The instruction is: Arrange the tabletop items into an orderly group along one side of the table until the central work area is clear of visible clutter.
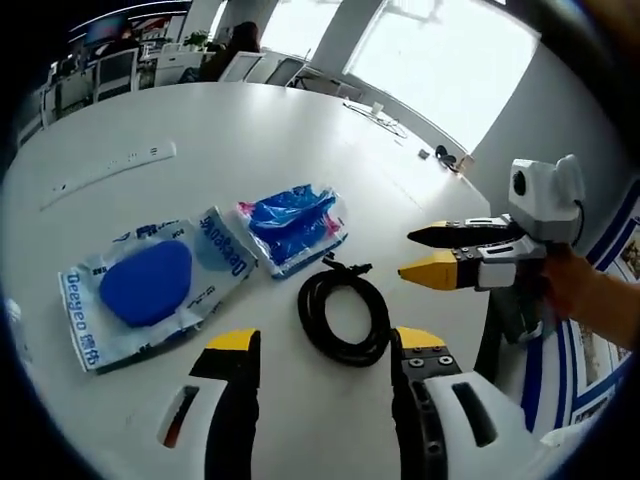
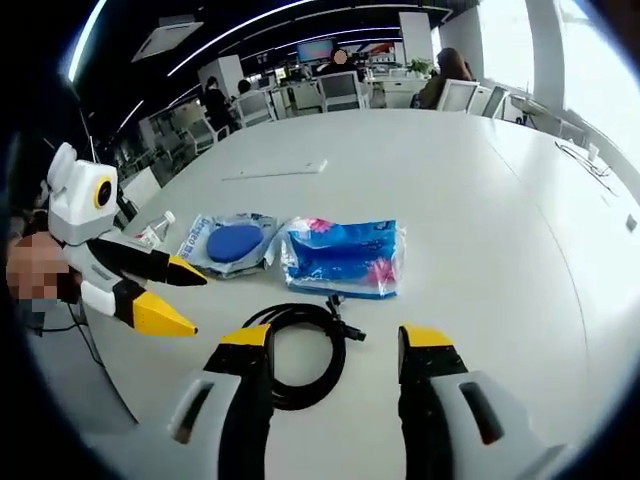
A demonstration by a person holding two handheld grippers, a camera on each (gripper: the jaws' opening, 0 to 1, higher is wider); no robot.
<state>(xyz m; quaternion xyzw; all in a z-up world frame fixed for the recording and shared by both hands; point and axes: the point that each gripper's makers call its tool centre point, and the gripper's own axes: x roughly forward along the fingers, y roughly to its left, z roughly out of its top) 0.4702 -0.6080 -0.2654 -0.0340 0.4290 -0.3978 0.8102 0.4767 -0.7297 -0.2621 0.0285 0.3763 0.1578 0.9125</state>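
Three items lie close together on the white surface (image 1: 250,130): a coiled black cable (image 1: 345,312), a clear packet with a blue oval pad (image 1: 150,282) inside, and a second packet of blue folded material (image 1: 293,225). The two packets lie side by side, their edges touching or nearly so, and the cable sits just beside them on the side nearer both grippers.

The left gripper (image 1: 325,345) is spread wide and holds nothing. In the left gripper view the cable coil lies straight ahead, between the lines of the two jaws and just beyond their yellow tips. The right gripper (image 2: 335,340) is also spread and empty. In the right gripper view the same cable (image 2: 295,355) sits partly between its jaws, offset toward the left jaw, with the plug end (image 2: 340,325) pointing into the gap. The coil is roughly round, slightly longer along the line running away from the left gripper.

Both grippers face the cable from opposite sides, each about as near as the other. The cable looks like the next item to be taken, and either gripper could close on its rim.
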